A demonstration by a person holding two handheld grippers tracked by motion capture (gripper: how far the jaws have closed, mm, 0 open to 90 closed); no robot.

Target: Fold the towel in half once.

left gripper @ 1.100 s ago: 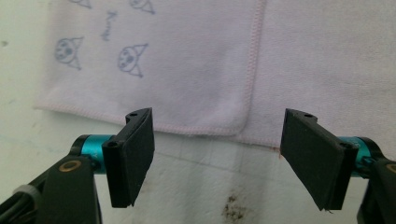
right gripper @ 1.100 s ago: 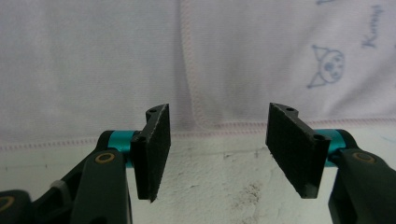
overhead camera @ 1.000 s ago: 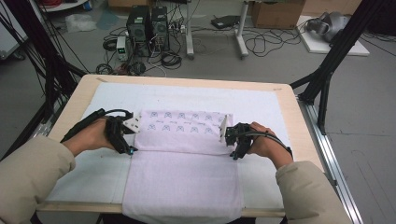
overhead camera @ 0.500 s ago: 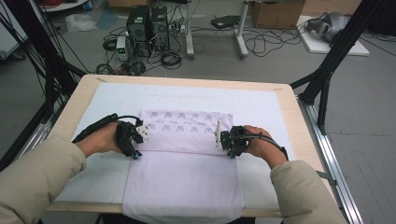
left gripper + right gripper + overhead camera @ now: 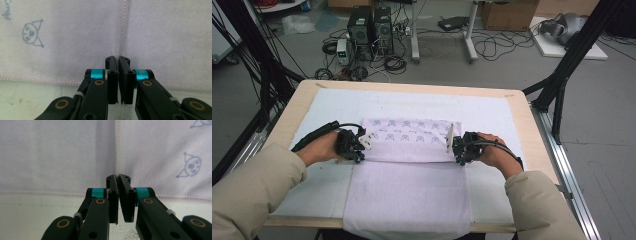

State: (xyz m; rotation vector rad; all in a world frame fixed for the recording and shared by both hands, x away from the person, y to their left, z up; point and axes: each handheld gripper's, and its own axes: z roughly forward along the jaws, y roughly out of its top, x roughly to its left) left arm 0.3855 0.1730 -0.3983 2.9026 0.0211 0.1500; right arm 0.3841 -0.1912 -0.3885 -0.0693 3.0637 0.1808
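Since half a second earlier, both grippers had travelled farther from the person, carrying the folded edge of the towel (image 5: pixel 412 150) toward the far side of the table (image 5: pixel 522 115), so the printed flap covered less of the plain part than before. From the high view, the left gripper (image 5: pixel 362 145) lay at the left end of the fold and the right gripper (image 5: pixel 455 146) at its right end, each held in a hand, with beige sleeves entering from the near edge. The pale lilac towel lay on a white cloth (image 5: pixel 332 107) spread over the table, its near part hanging over the near edge and its far part folded back, showing small printed cartoon faces. In the left gripper view, the left gripper's jaws were pressed together at the towel's stitched hem (image 5: pixel 122 37), apparently clenched on the fabric edge. In the right gripper view, the right gripper's jaws were likewise closed at the tips against a hem line (image 5: pixel 116 150), seemingly pinching the towel. A printed face (image 5: pixel 191 166) showed to the right of them. Beyond the table, computer towers (image 5: pixel 369 25) and cables lay on the floor.
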